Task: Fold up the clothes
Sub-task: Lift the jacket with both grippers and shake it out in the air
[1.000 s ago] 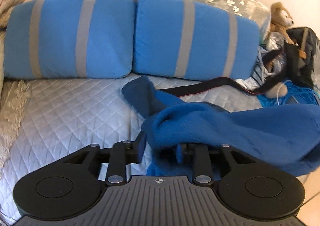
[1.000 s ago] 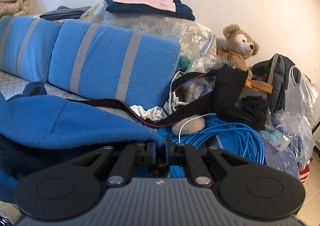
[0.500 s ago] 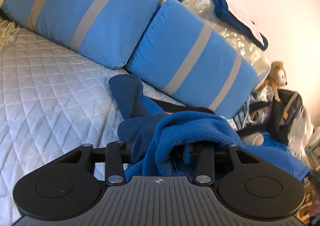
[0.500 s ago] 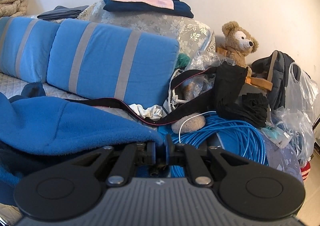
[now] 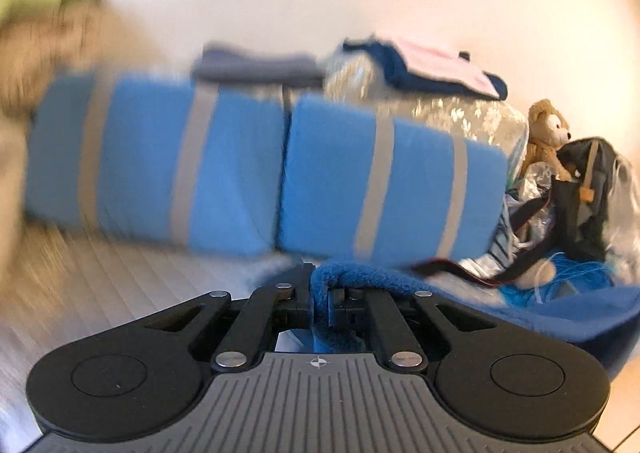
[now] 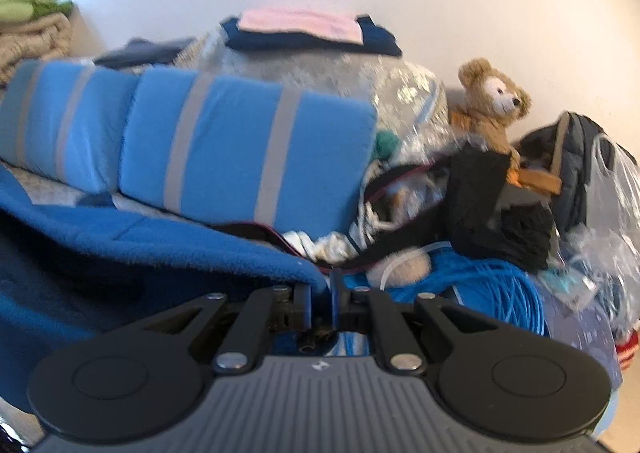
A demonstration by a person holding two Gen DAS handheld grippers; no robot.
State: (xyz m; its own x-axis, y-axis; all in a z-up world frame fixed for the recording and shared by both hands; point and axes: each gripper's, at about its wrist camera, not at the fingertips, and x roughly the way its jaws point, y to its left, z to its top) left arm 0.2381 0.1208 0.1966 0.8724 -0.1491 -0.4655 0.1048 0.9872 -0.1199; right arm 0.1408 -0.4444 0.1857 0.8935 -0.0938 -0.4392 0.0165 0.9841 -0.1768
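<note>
A quilted silver-grey bed [image 5: 132,285] runs along a pale wall, backed by two blue cushions with grey stripes [image 5: 276,173]. A royal-blue fleece garment [image 6: 132,253] hangs between both tongs: the left tongs [image 5: 319,293] have just closed on its rolled edge, the right tongs [image 6: 320,303] pinch its corner. Only the right view clearly shows the coiled blue cable [image 6: 488,289] beside a brown teddy bear [image 6: 494,101].

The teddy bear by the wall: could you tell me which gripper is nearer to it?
Right. The right gripper sits nearer the teddy bear, beside the blue cable coil; from the left gripper it appears smaller, far off to the side.
</note>
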